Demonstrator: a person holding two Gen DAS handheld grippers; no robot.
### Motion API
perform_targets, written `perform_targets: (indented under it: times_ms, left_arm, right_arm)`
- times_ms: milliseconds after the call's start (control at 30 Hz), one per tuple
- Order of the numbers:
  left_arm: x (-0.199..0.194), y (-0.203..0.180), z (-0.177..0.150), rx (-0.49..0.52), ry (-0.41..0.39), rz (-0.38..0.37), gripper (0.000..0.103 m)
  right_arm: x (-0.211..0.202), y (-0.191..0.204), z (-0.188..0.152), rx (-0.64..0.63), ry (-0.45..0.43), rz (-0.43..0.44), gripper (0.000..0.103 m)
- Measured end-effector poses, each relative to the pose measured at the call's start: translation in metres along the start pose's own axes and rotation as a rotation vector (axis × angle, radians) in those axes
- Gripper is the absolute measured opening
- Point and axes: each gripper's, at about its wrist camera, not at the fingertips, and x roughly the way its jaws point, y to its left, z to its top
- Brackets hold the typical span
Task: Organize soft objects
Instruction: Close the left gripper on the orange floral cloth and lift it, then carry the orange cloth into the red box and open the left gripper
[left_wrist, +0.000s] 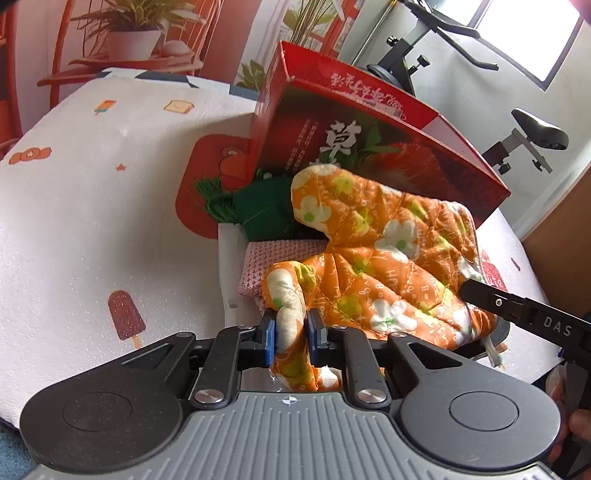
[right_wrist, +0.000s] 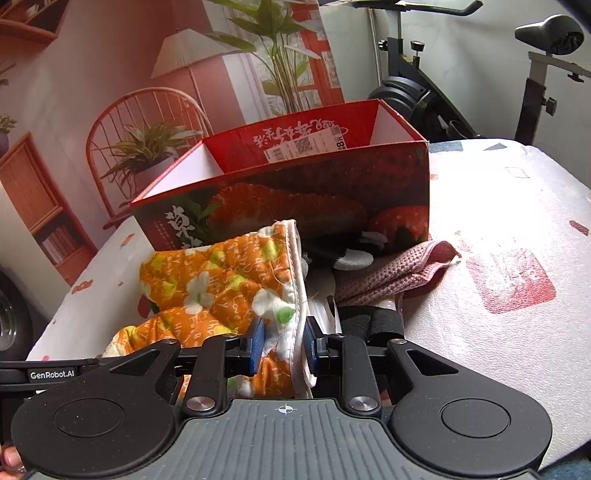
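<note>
- Behind everything hangs a printed backdrop (right_wrist: 110, 74) with orange shelves, a lamp and potted plants; an exercise bike (left_wrist: 443, 48) stands by the window wall at the right.
- White padded table cover (left_wrist: 92, 229) with popsicle, toast and star prints plus red patches spreads under the whole pile.
- Red strawberry-print box (left_wrist: 373, 147) sits at the back of the cover, open side up and tilted in the left wrist view; white inner walls and a barcode label show in the right wrist view (right_wrist: 314, 173).
- Orange floral oven mitt (left_wrist: 380, 251) lies in front of the box, draped over the other soft items, quilted face up.
- Left gripper (left_wrist: 290, 338) is closed down on the mitt's thumb end, blue pads pressing the fabric from both sides.
- Right gripper (right_wrist: 282, 347) is pinched on the mitt's white-piped cuff edge (right_wrist: 299, 295), fabric bunched between the blue pads; its black finger also shows at the cuff in the left wrist view.
- Pink knitted cloth (right_wrist: 395, 273) lies under and beside the mitt, one folded corner poking out to the right onto the cover.
- Green tasselled cloth (left_wrist: 258, 210) sits between the mitt and the box, fringe spilling left.
- White tray (left_wrist: 227, 266) seems to hold the pile; only a rim strip shows, so not sure of its shape.
- Grey-and-white fabric item (right_wrist: 351, 258) lies right against the box front, mostly hidden, cannot tell what it is.
- Black strap-like piece (right_wrist: 373, 317) shows below the pink cloth.
</note>
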Motion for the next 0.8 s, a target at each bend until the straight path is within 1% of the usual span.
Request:
perform_targets:
  times_ms: [100, 167, 200, 300, 400, 533, 667, 800]
  left_arm:
    - [0.002, 0.001, 0.0, -0.009, 0.004, 0.0, 0.02]
    - [0.002, 0.003, 0.0, -0.043, 0.008, -0.004, 0.02]
    - [0.001, 0.002, 0.0, -0.054, 0.006, -0.003, 0.02]
    - [-0.003, -0.003, -0.003, -0.03, -0.015, 0.022, 0.019]
    - [-0.011, -0.01, -0.006, -0.002, -0.034, 0.031, 0.016]
    - [-0.028, -0.015, -0.008, 0.025, -0.084, 0.039, 0.014]
    - [-0.044, -0.02, -0.01, 0.044, -0.129, 0.045, 0.014]
    - [-0.054, -0.026, -0.006, 0.064, -0.163, 0.046, 0.014]
  right_arm:
    - [0.007, -0.001, -0.004, -0.003, 0.02, 0.0, 0.025]
    - [0.008, 0.0, -0.004, -0.015, 0.026, 0.001, 0.025]
    - [0.007, 0.001, -0.004, -0.023, 0.024, -0.004, 0.021]
    - [0.002, 0.007, -0.006, -0.053, 0.014, 0.001, 0.007]
    - [-0.009, 0.024, -0.01, -0.125, 0.0, 0.024, 0.005]
    - [-0.026, 0.049, -0.013, -0.23, -0.045, 0.02, 0.005]
    - [-0.04, 0.061, -0.011, -0.275, -0.077, 0.017, 0.005]
    - [-0.051, 0.063, -0.003, -0.278, -0.109, 0.009, 0.005]
